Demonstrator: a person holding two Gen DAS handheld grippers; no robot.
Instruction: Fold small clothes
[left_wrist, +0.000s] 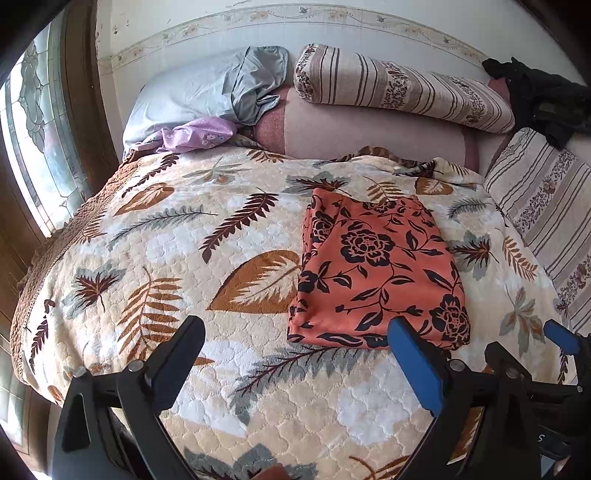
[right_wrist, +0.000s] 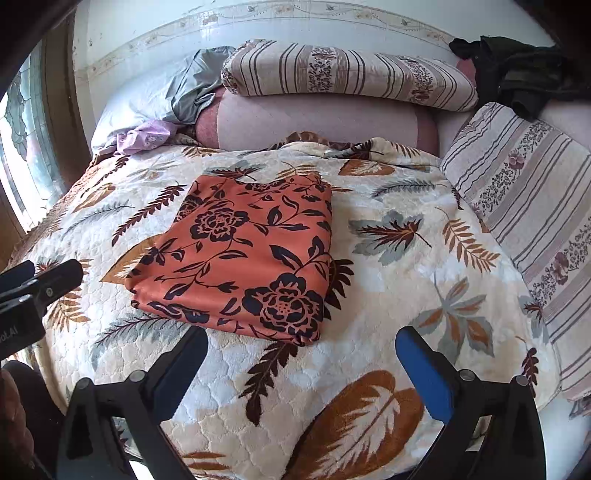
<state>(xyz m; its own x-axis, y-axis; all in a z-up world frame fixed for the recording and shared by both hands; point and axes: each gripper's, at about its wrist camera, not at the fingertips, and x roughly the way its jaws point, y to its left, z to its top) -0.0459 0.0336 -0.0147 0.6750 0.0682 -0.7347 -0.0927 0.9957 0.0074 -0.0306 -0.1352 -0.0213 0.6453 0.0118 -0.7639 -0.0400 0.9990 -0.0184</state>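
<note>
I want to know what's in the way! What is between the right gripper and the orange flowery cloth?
Only bare leaf-patterned blanket lies between the right gripper and the folded orange cloth, as the right wrist view shows.

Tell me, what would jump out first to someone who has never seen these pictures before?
The orange cloth with black flowers stands out first: it lies folded into a neat rectangle in the middle of the leaf-patterned blanket on the bed. Next come the two open grippers at the bottom of each view, the left gripper and the right gripper, both empty and short of the cloth. Behind, striped pillows line the wall.
</note>
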